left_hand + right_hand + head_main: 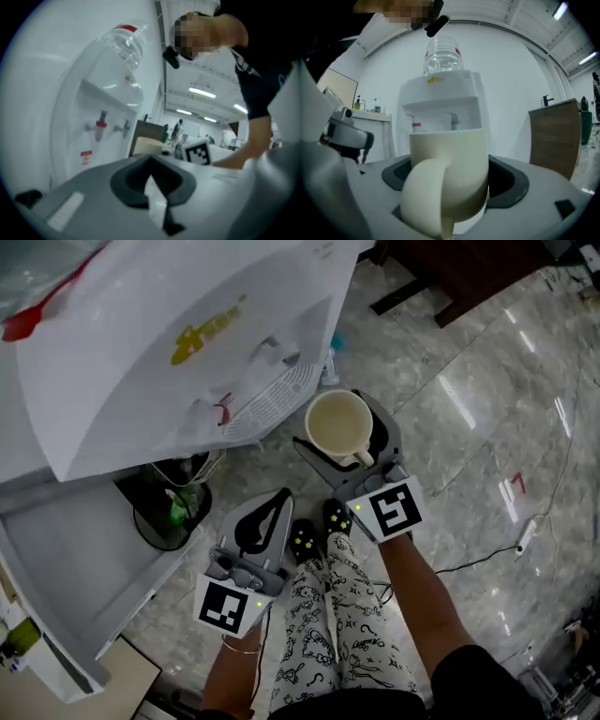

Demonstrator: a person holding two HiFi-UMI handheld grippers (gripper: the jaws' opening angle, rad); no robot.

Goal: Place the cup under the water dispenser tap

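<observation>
Cream and smooth, glazed-looking, the cup (449, 161) stands upright and mouth-up between the jaws of my right gripper (347, 442). The jaws are spread to its width and closed on its round wall, with the looped handle (423, 199) turned back towards me. The cup hangs above the glossy marbled floor (469, 409), not yet at the machine.

The white plastic water dispenser (440, 101) lies straight ahead of that gripper. Its red-tagged tap (416, 124) and grey tap (453, 120) show just over the cup's rim. From above, the ribbed drip grille (278, 395) sits just ahead and to the left of the cup. So I judge the move to be a short push forward and slightly left, keeping the cup's axis vertical.

My left gripper (265, 512) is farther back, its dark pads drawn almost together on nothing.
</observation>
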